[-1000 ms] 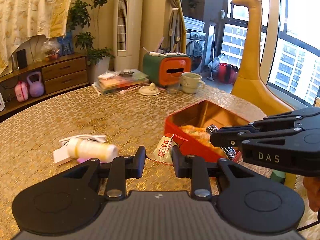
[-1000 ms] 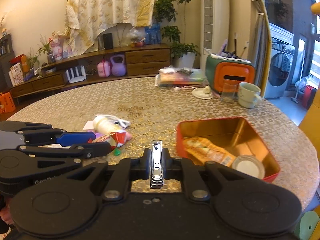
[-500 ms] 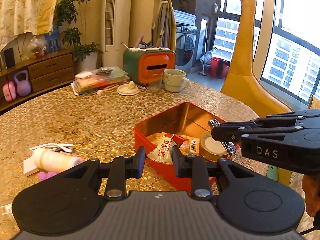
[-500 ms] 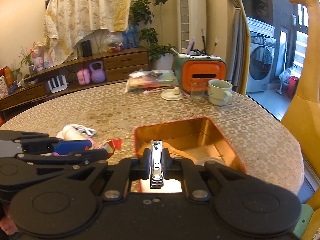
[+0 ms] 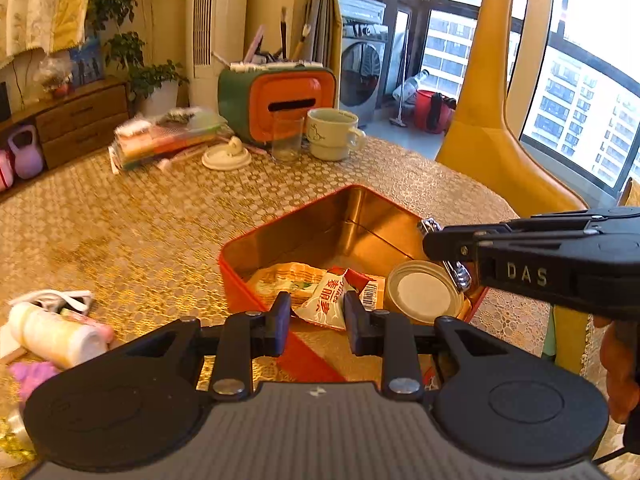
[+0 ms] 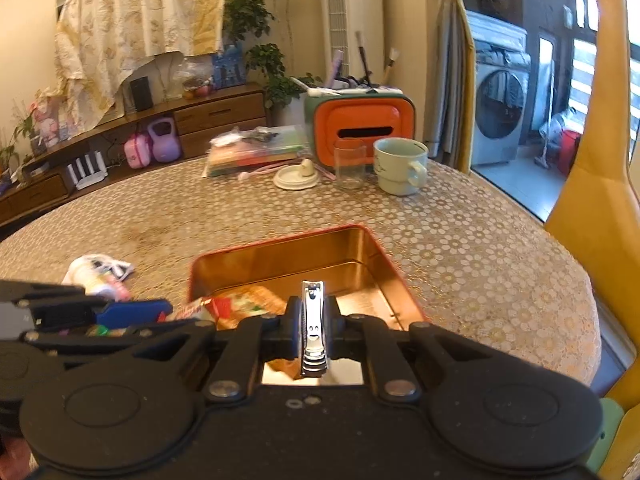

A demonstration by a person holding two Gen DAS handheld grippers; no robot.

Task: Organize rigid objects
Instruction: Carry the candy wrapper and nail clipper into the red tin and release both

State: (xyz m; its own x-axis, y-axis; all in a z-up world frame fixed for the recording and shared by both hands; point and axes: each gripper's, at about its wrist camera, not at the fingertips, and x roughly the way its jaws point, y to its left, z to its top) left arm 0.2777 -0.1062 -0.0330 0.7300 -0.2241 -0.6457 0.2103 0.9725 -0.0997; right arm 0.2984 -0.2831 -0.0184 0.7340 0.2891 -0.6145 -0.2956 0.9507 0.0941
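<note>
Mug beside glass; orange-green box behind; possibly books left.

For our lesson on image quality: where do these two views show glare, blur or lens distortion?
Left wrist view: the window is washed out by daylight, the stack of books is smeared, and the frame edges curve. Right wrist view: softer overall, yet the nail clipper stays sharp; the table edge bows.
</note>
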